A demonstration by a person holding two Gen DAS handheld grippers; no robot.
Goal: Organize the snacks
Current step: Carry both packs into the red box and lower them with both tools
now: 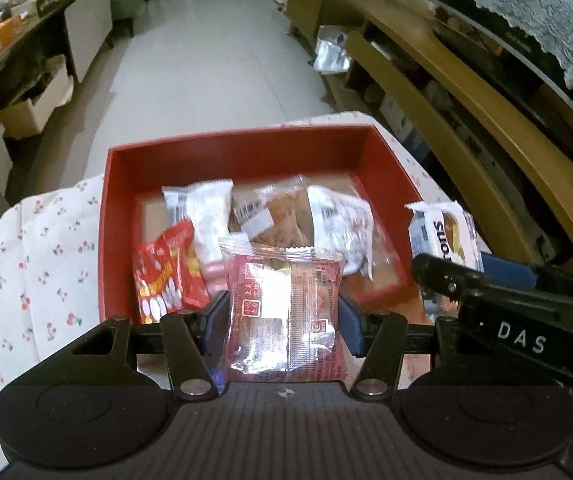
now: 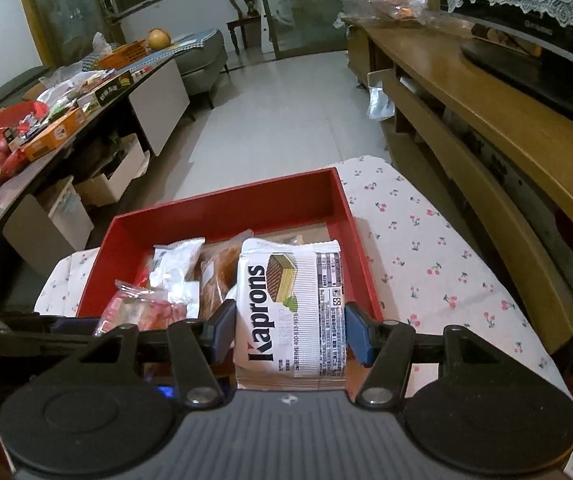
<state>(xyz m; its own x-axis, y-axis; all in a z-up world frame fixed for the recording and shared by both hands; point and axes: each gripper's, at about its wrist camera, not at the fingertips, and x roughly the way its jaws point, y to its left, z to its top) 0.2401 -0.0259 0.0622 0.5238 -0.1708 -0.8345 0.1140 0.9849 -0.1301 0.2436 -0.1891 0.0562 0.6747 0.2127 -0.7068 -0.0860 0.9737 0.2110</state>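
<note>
Support is a small rounded table (image 2: 438,240) under a white cloth (image 1: 46,248) with a cherry print — cloth drapes over the edges. Red box (image 2: 222,216) sits directly on the cloth, toward the table's left side, open top. Right part of the cloth lies bare. Table stands on a pale tiled floor (image 1: 214,60) — between a long wooden cabinet (image 2: 486,128) and a dark low table (image 2: 66,128).

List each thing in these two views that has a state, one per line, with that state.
Left gripper: jaws shut on red packet, held over the box's near edge.
Right gripper: jaws shut on Kaprons pack, held over the box's near edge.
Red box: open, partly filled with snack packs.
Cloth: spread under the box.
</note>
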